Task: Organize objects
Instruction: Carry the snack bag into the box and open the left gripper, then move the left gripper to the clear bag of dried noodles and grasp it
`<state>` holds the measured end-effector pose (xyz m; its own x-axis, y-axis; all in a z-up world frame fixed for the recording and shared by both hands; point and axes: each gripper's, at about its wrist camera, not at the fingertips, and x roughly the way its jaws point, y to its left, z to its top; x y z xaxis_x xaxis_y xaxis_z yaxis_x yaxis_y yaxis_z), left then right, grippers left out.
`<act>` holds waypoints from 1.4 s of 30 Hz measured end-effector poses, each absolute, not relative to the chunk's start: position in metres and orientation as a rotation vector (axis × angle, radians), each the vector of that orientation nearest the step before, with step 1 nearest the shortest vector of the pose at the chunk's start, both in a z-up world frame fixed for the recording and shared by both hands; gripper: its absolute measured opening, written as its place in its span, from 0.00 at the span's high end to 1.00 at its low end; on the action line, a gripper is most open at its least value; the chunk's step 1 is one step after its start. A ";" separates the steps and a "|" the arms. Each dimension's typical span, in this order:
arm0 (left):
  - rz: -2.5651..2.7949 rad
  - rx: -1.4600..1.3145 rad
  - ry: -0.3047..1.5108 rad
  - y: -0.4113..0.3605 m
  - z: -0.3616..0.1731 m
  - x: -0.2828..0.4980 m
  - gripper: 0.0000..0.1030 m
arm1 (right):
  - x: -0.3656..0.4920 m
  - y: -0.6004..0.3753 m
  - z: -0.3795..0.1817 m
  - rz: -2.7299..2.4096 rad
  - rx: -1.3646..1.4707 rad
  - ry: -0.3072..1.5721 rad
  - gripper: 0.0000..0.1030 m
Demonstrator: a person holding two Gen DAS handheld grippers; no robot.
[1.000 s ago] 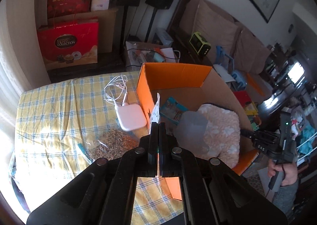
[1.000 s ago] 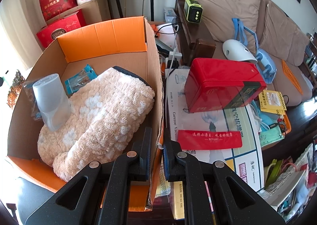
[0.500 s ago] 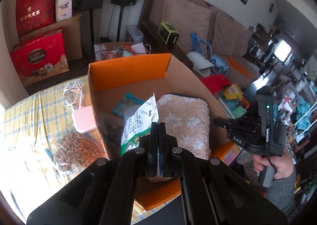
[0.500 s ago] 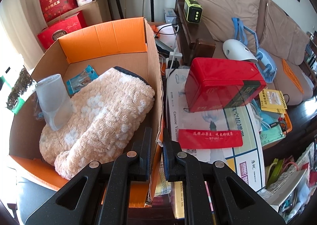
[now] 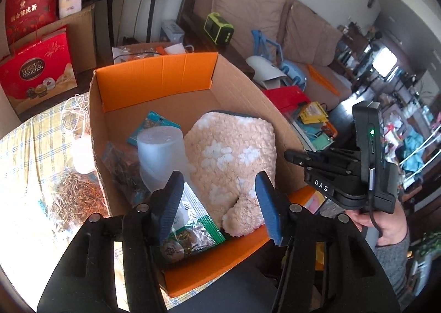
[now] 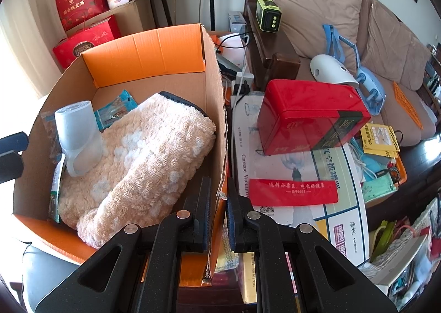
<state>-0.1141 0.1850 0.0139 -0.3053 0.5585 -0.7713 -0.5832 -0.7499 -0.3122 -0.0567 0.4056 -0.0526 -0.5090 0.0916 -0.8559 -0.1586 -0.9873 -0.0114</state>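
My left gripper [image 5: 219,197] was opening, its jaws off the tea packet [image 5: 190,227] lying in the box [image 5: 154,75] beside the towel [image 5: 231,158]. My right gripper [image 6: 219,213] pinched the box wall. I judged lifting straight clear best.

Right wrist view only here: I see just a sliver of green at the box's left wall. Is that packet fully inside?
Observer: Yes. The green packet lies in the cardboard box's near corner, beside the fluffy mat.
Operator: Is the left hand-held gripper gripping it?
Observer: No. The left hand-held gripper hangs over it, jaws opening, the packet not gripped.
Operator: Anything outside the box?
Observer: A bag of dried strands and a white charger lie on the checked cloth.
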 end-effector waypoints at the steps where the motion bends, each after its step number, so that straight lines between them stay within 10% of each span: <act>1: 2.098 -1.214 0.028 0.181 0.016 -0.116 0.49 | -0.057 0.406 -0.053 2.608 -1.473 0.101 0.91; 42: 2.470 -1.485 0.048 0.022 -0.067 -0.182 0.29 | -0.056 0.404 -0.053 2.608 -1.456 0.106 0.91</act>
